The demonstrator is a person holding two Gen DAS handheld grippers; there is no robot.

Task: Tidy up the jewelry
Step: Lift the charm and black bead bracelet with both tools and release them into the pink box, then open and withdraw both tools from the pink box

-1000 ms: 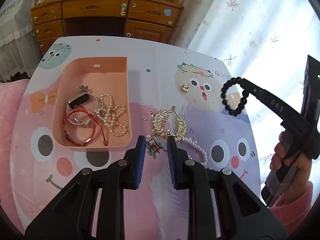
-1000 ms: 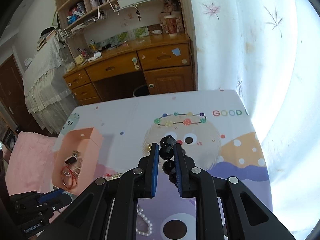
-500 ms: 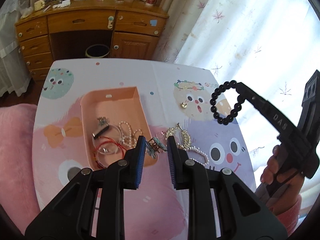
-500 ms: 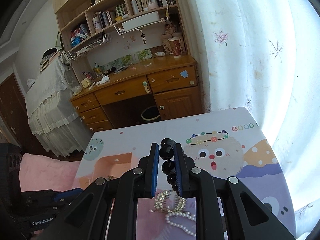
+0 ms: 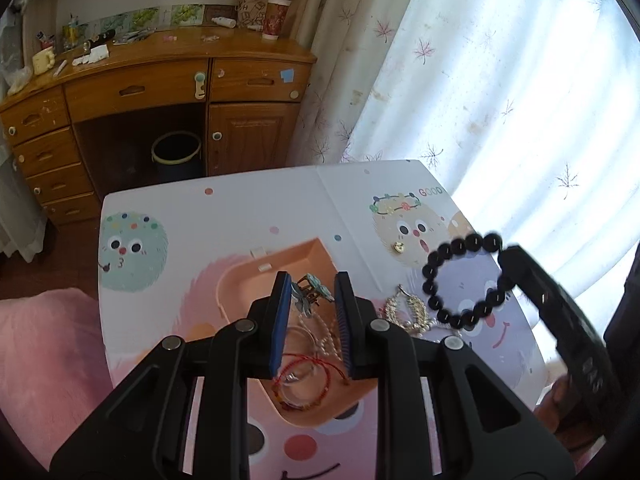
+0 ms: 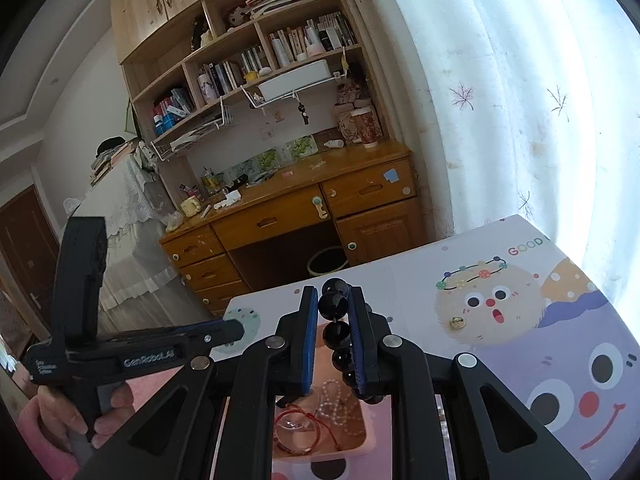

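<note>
- Left gripper [image 5: 310, 294] clamps a teal hair clip [image 5: 311, 290] above the pink tray [image 5: 236, 280], likely poised to drop it in
- Right gripper [image 6: 334, 312] pinches the black bead bracelet [image 6: 335, 305] over that tray
- Only the left view shows the bracelet's full loop and the gold leaf piece [image 5: 404, 310] on the table

The left gripper's fingers [image 5: 280, 316] hide part of the pink tray [image 5: 240, 280]
</note>
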